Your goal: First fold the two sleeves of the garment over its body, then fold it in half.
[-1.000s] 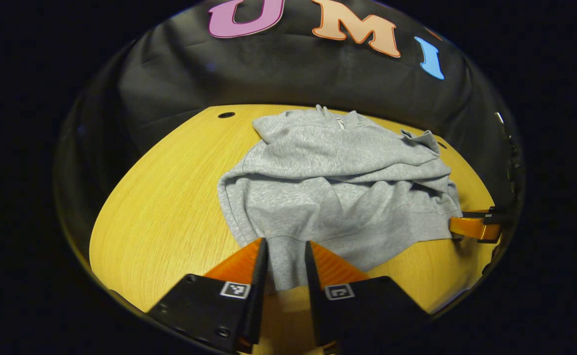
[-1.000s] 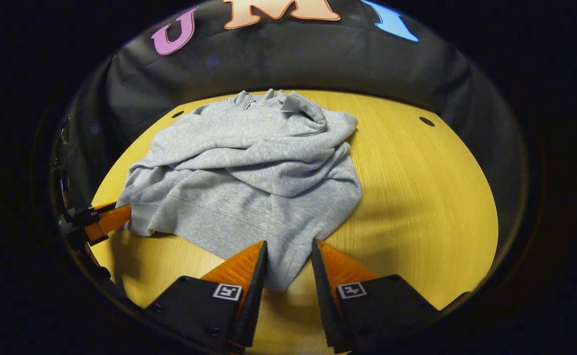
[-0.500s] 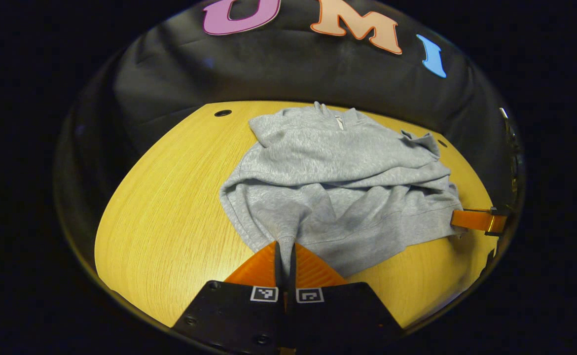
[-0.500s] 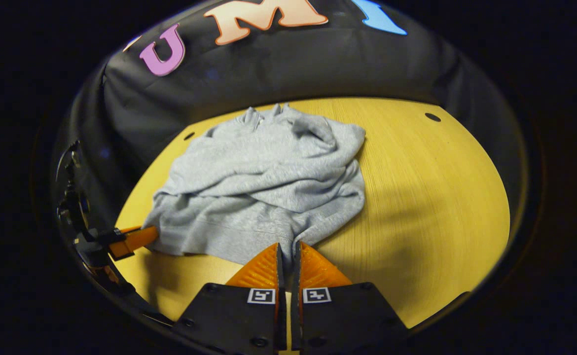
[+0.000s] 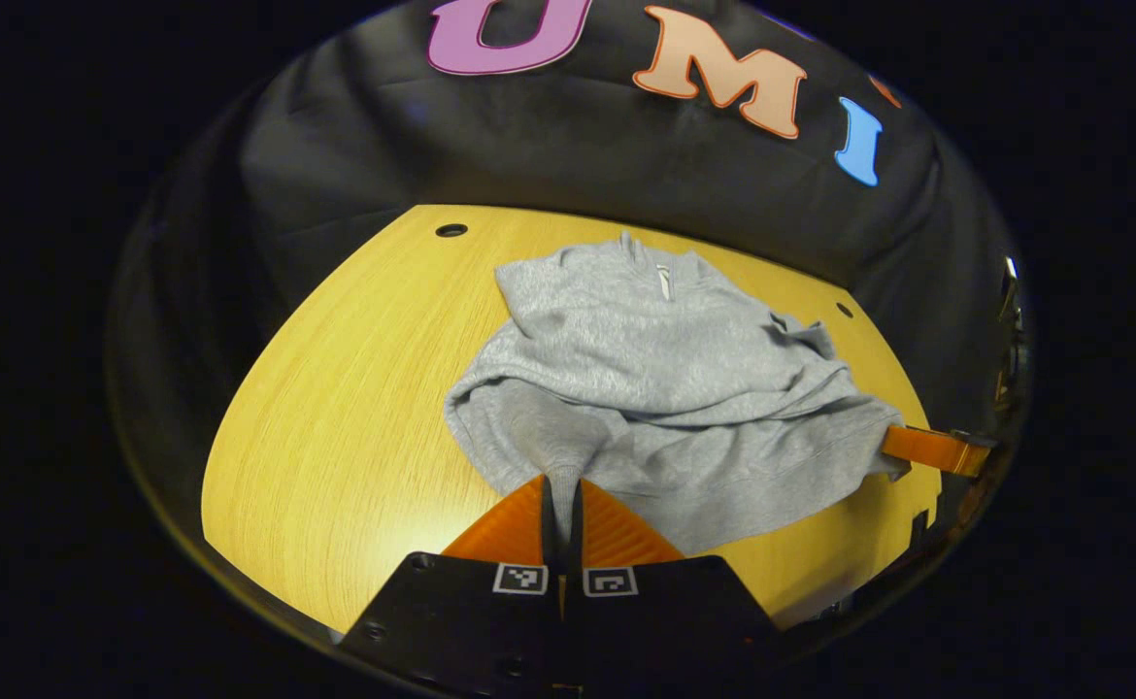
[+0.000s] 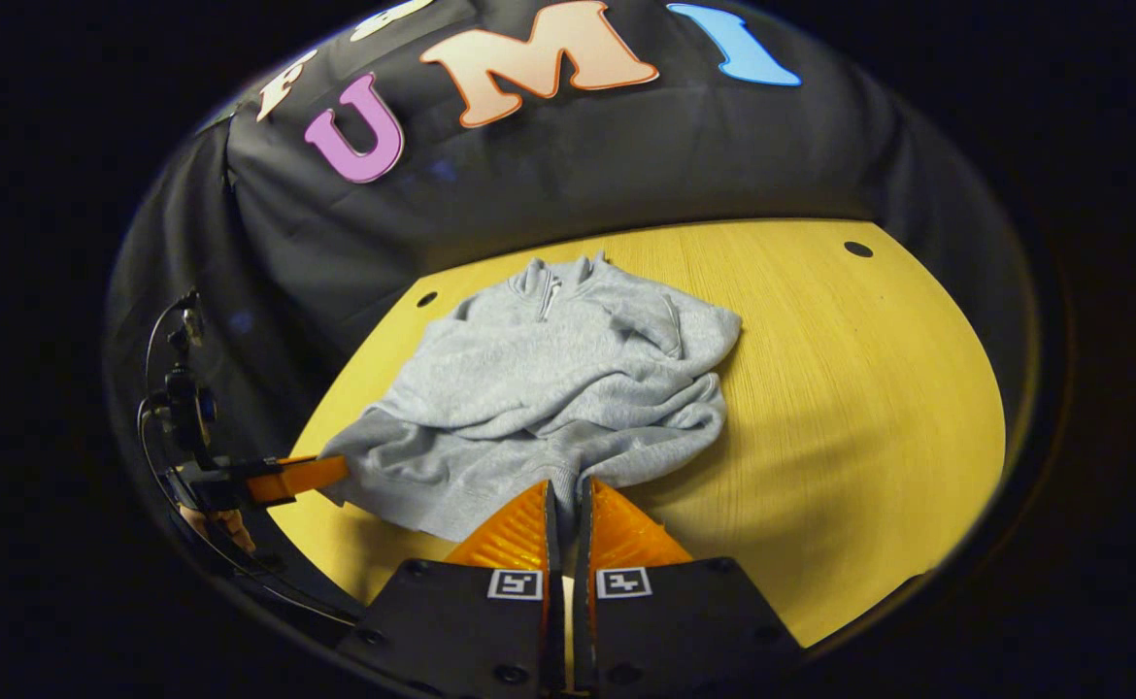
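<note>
Garment [image 5: 665, 379] on yellow table [image 5: 335, 408] (wood-grained).

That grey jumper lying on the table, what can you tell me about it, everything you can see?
The light grey fleece sweatshirt looks soft and thick, with a stand-up collar and a short zip at the neck. It lies rumpled on the yellow wooden table, collar toward the far black cloth, sleeves folded in over the body. Its near hem has two corners pinched: the left hand-held gripper is closed on one, the right hand-held gripper on the other, lifting the hem slightly.
</note>
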{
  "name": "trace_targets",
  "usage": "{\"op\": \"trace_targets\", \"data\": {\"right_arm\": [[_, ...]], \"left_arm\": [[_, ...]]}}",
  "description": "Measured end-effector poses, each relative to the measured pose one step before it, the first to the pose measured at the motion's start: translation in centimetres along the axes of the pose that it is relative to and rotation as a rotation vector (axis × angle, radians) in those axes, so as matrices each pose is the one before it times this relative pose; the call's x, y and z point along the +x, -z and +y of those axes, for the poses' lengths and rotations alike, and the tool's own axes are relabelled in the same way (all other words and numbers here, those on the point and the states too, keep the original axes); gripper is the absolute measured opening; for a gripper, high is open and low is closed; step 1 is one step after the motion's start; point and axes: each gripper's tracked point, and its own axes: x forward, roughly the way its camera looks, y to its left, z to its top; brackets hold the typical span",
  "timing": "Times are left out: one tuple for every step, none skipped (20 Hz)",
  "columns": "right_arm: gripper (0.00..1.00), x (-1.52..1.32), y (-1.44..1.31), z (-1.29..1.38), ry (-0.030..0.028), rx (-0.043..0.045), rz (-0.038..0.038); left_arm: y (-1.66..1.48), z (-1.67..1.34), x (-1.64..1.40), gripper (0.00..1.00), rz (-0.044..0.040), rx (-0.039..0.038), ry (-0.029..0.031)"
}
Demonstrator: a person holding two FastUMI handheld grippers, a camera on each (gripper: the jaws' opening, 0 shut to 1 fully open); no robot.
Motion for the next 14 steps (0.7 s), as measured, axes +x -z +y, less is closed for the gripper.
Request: {"op": "trace_targets", "data": {"right_arm": [[0.06,-0.182,-1.048,0.286,-0.01205,0.01902,-0.02535],[0.06,-0.156,-1.034,0.215,-0.00168,-0.00078,-0.02407],[0.06,-0.327,-1.21,-0.035,-0.00024,-0.01163,-0.02497],[0.04,0.057,-1.165,0.005,-0.00162,-0.01087,-0.02339],[0.06,0.18,-1.005,0.167,-0.00448,-0.00197,-0.0167],[0.06,0.327,-0.879,0.273,-0.01057,0.01125,-0.00964],[0.06,1.243,-1.708,0.159,-0.01269,0.03682,-0.01608],[0.06,0.904,-1.056,-0.124,-0.00064,0.02666,-0.0121],[0.06,0.718,-0.566,-0.271,0.00521,0.0198,-0.00634],[0.06,0.987,-0.79,-0.241,0.00793,0.02611,-0.00215],[0.06,1.15,-0.479,-0.447,0.01219,0.02297,0.00617],[0.06,0.885,-0.233,-0.438,0.01273,0.02165,0.00495],[0.06,0.817,0.066,-0.363,0.01512,0.02206,0.01588],[0.06,0.986,-0.019,-0.526,0.01775,0.02172,0.01694]], "left_arm": [[-1.088,-0.037,-0.578,0.0,-0.01909,-0.00781,0.00794],[-1.047,-0.12,-0.359,0.0,-0.01627,-0.00185,0.0065],[-1.138,0.087,-0.268,0.0,-0.01482,0.00117,0.00143],[-0.843,0.025,-0.029,0.0,-0.00009,-0.00079,-0.00574],[-0.786,-0.224,0.485,0.0,-0.00024,-0.00162,0.0018],[-1.029,-0.289,0.587,0.0,-0.00116,-0.00123,0.00303],[-2.114,-0.015,1.332,0.0,-0.01349,0.02672,-0.00153],[-0.642,0.086,0.445,0.0,0.00175,0.01682,0.00003],[-0.802,0.301,0.902,0.0,0.00648,0.01584,-0.00328],[-0.734,0.42,1.17,0.0,0.00725,0.00836,-0.00665],[-0.345,0.244,0.952,0.0,0.00983,0.00054,-0.00186],[-0.172,0.14,1.022,0.0,0.01441,-0.00125,0.00372],[-0.145,0.115,1.138,0.0,0.01828,-0.00685,0.00333],[-0.03,0.073,1.441,0.0,0.03581,-0.00171,0.00254]]}}
